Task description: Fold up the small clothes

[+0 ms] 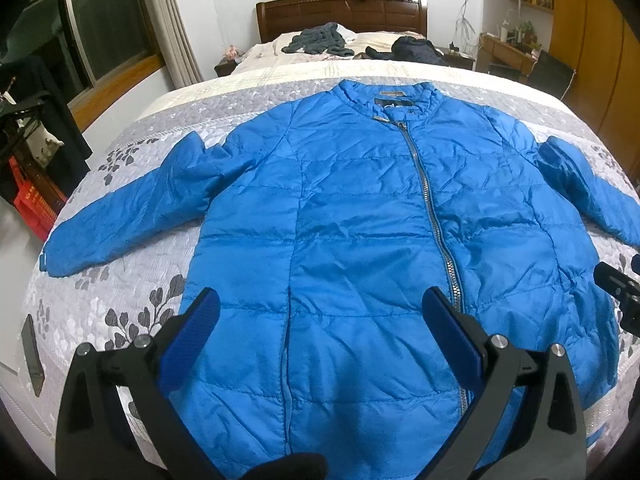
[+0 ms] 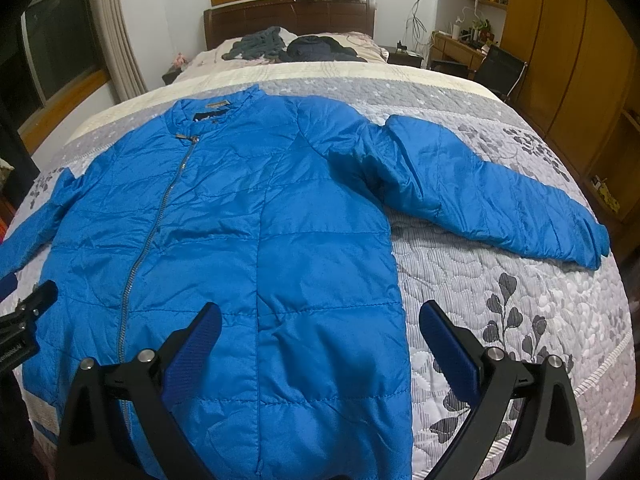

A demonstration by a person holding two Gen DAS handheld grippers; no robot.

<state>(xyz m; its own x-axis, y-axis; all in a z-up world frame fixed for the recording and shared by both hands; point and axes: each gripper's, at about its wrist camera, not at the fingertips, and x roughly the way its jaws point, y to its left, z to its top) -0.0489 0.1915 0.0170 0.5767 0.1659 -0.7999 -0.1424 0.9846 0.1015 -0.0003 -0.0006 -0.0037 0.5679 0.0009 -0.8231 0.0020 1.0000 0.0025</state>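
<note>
Jacket (image 1: 360, 240), blue quilted puffer, lies face up and zipped on the bed (image 1: 120, 304), collar toward the headboard (image 1: 340, 12), hem toward the person. Both sleeves spread out to the sides; left sleeve (image 1: 132, 208) and right sleeve (image 2: 492, 196) rest flat on the grey floral quilt. No fold made yet, by the look of it.

Left hand-held gripper (image 1: 320, 320) hovers over the lower front panel, jaws spread wide, nothing between them, no contact w/ fabric visible. Right hand-held gripper (image 2: 320, 328) hovers over the right hem edge, one finger over blue fabric, the other over bare quilt; jaws also spread, holding nothing.

Handling est.: light, soft, puffy. Shell looks like shiny nylon, so prob. slippery; pads may slide off a single layer. Filling is springy, so folds will likely want to pop back open. Zipper (image 1: 432, 200) is the only stiff part, runs diagonally, may resist a crease across it.

Grip pts, judgement only: pinch at sleeve cuffs or at shoulder seams, where stitching gives some bite; for the body, take hem corners, both layers at once. Sleeves inward first seems the sensible start.

Other dark clothes (image 1: 320, 40) piled far up the bed, well apart from the jacket.
</note>
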